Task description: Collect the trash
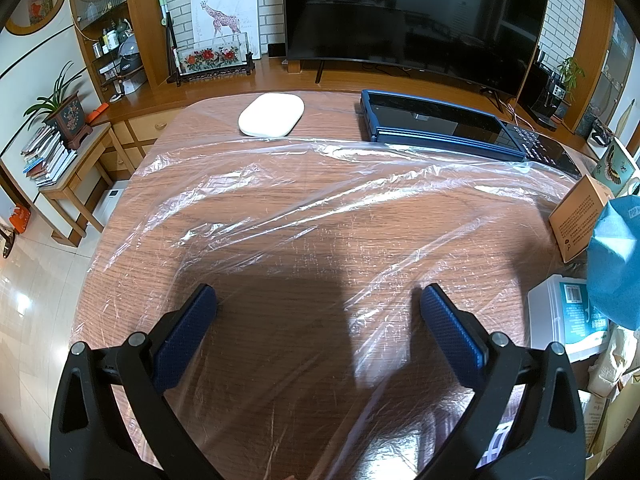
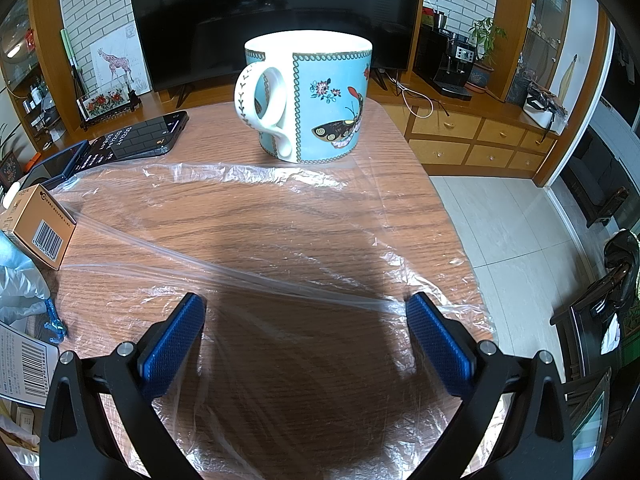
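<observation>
Nearest to us, the left gripper (image 1: pixel 318 300) has its jaws spread wide and nothing between them, held over a clear plastic sheet (image 1: pixel 304 216) that lies crumpled across the wooden table (image 1: pixel 280 344). The right gripper (image 2: pixel 306 310) is likewise wide apart and empty, above the same film; a taut fold of it runs as a ridge from the left side toward the right pad (image 2: pixel 436 340). The sheet is thin, transparent and wrinkled, with glare along its creases, and covers most of the tabletop.

At the left edge of the right wrist view we see a white label with a barcode (image 2: pixel 24 364) and small print too fine to read. Just beyond sits a brown cardboard box (image 2: pixel 38 224) with a barcode and tiny unreadable text.

Farther on, a blue mug (image 2: pixel 320 96) with a butterfly and flowers stands at the sheet's far edge. A white oval pad (image 1: pixel 272 114) and a dark blue device (image 1: pixel 452 126) with pale characters we cannot read lie near the table's far side. Behind is a large black television (image 1: pixel 412 16).
</observation>
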Available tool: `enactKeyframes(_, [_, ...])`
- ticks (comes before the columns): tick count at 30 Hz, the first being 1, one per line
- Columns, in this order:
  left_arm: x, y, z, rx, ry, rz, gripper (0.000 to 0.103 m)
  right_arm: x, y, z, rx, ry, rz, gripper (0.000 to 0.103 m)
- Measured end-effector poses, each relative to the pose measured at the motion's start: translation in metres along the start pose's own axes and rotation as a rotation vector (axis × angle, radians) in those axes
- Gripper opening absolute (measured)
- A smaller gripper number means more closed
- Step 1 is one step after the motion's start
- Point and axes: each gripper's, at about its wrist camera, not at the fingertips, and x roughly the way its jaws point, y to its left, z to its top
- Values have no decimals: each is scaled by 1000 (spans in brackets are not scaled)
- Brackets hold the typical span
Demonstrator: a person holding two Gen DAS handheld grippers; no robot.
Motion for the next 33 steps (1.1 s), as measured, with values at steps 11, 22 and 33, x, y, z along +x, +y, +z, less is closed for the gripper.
enactKeyframes(11, [0,0,0,0,0,0,102,-1,0,0,0,0,0,99])
enactKeyframes(22, [0,0,0,0,0,0,102,-2,1,0,1,0,0,99])
enactKeyframes(33, [-1,3,1,2,27,-1,101,-22,4,-6,34,15,25,99])
